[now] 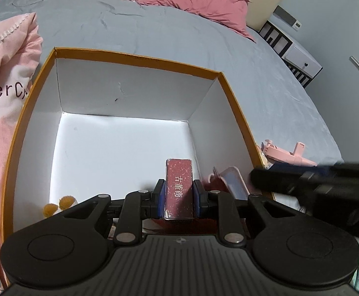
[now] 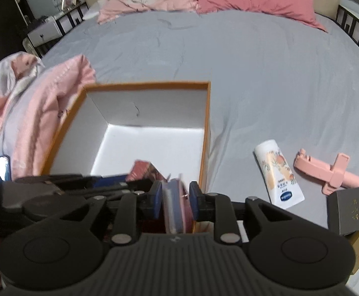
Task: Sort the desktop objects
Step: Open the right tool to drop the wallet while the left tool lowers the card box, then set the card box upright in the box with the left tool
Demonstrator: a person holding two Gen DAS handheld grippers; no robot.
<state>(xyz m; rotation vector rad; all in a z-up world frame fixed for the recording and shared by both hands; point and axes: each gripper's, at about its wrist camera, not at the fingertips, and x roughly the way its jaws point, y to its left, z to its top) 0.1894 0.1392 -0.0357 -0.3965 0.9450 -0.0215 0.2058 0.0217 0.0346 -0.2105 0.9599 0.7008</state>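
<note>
surface: grey bedsheet (image 2: 253, 74) on a bed, pink pillows at the head, pink quilt (image 1: 4, 86) bunched along the left side.
container: orange-rimmed white cardboard box (image 2: 205, 128) sits open on the sheet; mostly bare white floor, a few small items near your edge.
step: you're dropping items into the box, both hands over its near-right corner.
left gripper (image 1: 178, 192): jaws narrow, blue pads pressed on both sides of the dark-red speckled carton with white lettering (image 1: 179, 187); carton stands upright, low inside the box, whether it touches the floor I can't tell.
right gripper (image 2: 174, 199): jaws partly apart; flat pink-edged case with a blue-grey face (image 2: 173, 204) sits between the pads; left pad near or touching it, gap visible at the right pad, so grip looks released. Blurred, not certain.
still outside: white lotion tube with peach print (image 2: 278, 175), pink plastic folding holder (image 2: 332, 172), dark grey small box (image 2: 347, 209), all on the sheet right of the box.
next: likely let the carton down and spread the left jaws, lift both hands clear of the rim, then go for the tube.
risk: the two grippers are close together; watch for a knock.
</note>
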